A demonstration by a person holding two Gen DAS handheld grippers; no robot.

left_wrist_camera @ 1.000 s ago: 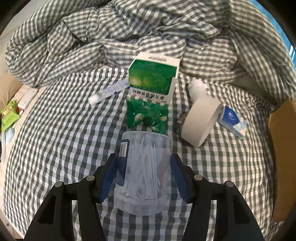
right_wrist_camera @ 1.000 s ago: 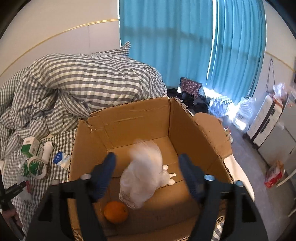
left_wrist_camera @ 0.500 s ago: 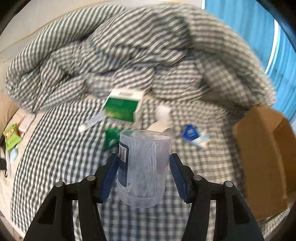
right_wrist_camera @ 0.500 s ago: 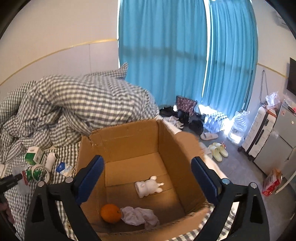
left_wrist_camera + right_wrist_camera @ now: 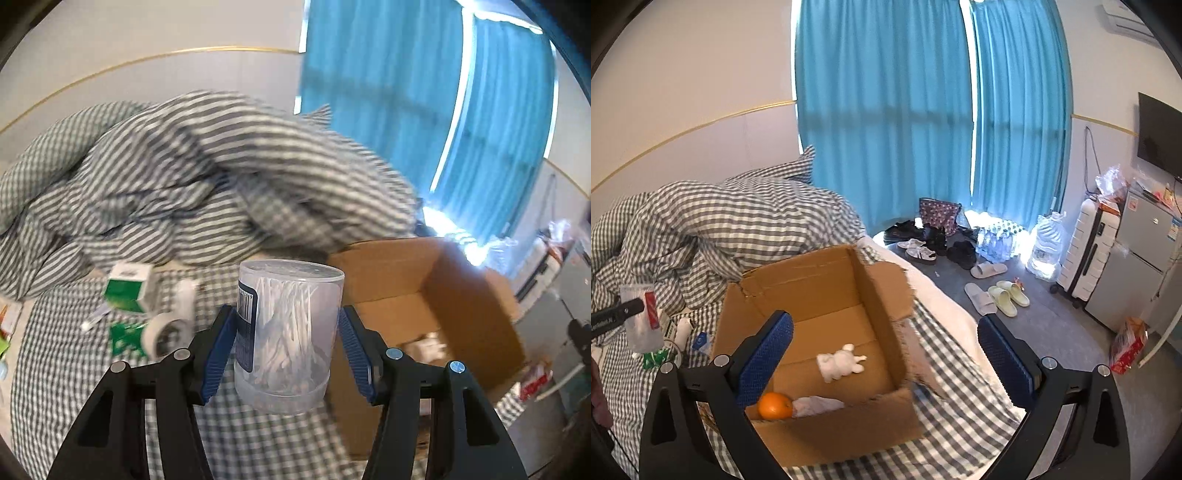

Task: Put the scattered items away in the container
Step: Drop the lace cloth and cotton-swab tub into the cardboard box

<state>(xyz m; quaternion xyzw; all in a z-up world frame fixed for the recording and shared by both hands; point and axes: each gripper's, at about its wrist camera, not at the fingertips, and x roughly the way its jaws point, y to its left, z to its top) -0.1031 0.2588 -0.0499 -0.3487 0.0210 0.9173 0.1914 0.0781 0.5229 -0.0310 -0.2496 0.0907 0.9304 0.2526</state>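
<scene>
**Swab tub on its way to the box**

The clear tub of cotton swabs (image 5: 288,332) sits upright between the blue pads of the left gripper (image 5: 287,350), which pinch it at both sides low on its wall, likely so that it stays level and its lid stays on while carried. It hangs above the checked bedsheet (image 5: 74,369), with the open cardboard box (image 5: 461,295) at about three o'clock of it, close by; judging from this, the tub is next to go in.

The right gripper (image 5: 882,362) hovers over the box with its jaws spread wide and nothing between them. They have just been opening. Below it in the box lie a white toy animal (image 5: 840,363), an orange (image 5: 775,405) and a crumpled pale cloth or bag (image 5: 818,404) — too rumpled to say which.

At nine o'clock of the tub, still on the sheet, are a green carton (image 5: 127,290), a roll of tape (image 5: 162,334) and a green packet (image 5: 120,338). A bunched checked duvet (image 5: 184,184) fills the bed at twelve o'clock. Beyond hang blue curtains (image 5: 886,129); shoes and slippers (image 5: 960,266) lie on the floor, with a suitcase (image 5: 1086,251) and small fridge (image 5: 1137,258) at the wall.
</scene>
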